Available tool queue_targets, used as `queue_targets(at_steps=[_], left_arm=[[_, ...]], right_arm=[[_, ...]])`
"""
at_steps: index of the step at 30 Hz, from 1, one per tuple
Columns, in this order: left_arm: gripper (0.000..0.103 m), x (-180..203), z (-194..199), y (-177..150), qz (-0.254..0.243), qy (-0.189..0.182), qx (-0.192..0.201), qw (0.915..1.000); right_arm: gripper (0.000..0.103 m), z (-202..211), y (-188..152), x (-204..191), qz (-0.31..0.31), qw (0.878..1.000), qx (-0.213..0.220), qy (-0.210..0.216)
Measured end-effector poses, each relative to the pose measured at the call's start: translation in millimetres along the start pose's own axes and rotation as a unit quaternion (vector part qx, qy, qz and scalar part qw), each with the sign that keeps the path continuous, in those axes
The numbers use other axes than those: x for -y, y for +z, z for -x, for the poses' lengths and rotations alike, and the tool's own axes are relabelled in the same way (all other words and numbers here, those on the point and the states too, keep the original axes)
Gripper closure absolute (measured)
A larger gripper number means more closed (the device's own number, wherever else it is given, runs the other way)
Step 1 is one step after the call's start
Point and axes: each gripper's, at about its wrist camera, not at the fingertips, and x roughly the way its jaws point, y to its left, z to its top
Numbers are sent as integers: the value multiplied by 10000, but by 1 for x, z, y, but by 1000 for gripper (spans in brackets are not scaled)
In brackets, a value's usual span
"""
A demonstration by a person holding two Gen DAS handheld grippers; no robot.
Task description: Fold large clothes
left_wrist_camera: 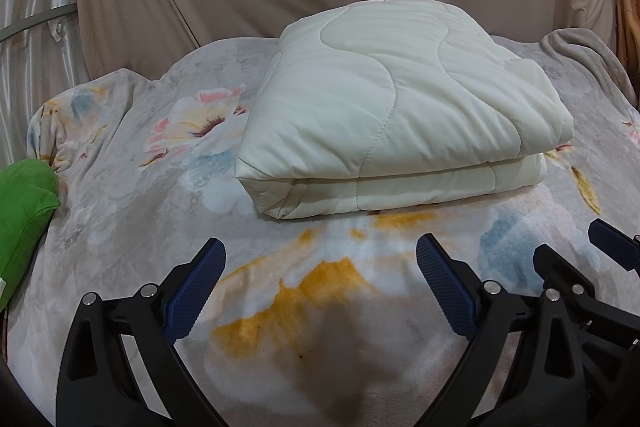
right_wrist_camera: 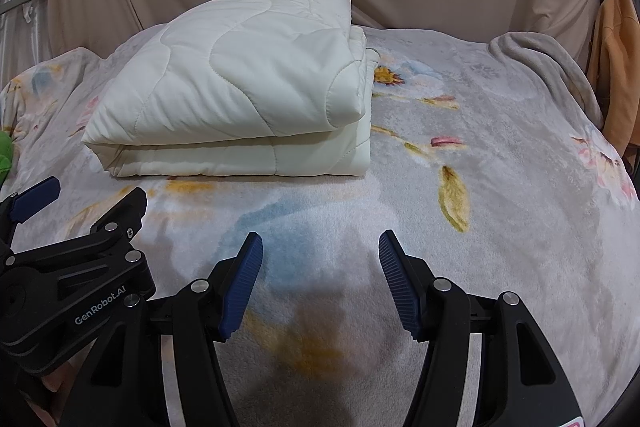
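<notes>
Evidently the folding looks finished to me: the cream quilt (left_wrist_camera: 400, 115) sits as a squared bundle on the floral bed cover (left_wrist_camera: 320, 287), both my left tool (left_wrist_camera: 320, 267) and right tool (right_wrist_camera: 320, 259) spread and empty just short of its near folded edge, so next calls only for squaring or withdrawing.

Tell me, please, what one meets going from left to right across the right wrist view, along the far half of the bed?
Green cushion → folded cream quilt → bunched grey blanket edge → orange cloth hanging at the right edge.
</notes>
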Motion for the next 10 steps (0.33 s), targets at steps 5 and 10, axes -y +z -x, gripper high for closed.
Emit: queue_targets(at_steps=[5,10], left_arm=[[9,-1,0,0,-7,-1,-1,10000],[9,-1,-1,1,-15,-23,-21,10000]], right_arm=[[44,0,0,1,10,10000,4,0],[44,1,0,1,-4,10000,7,-18]])
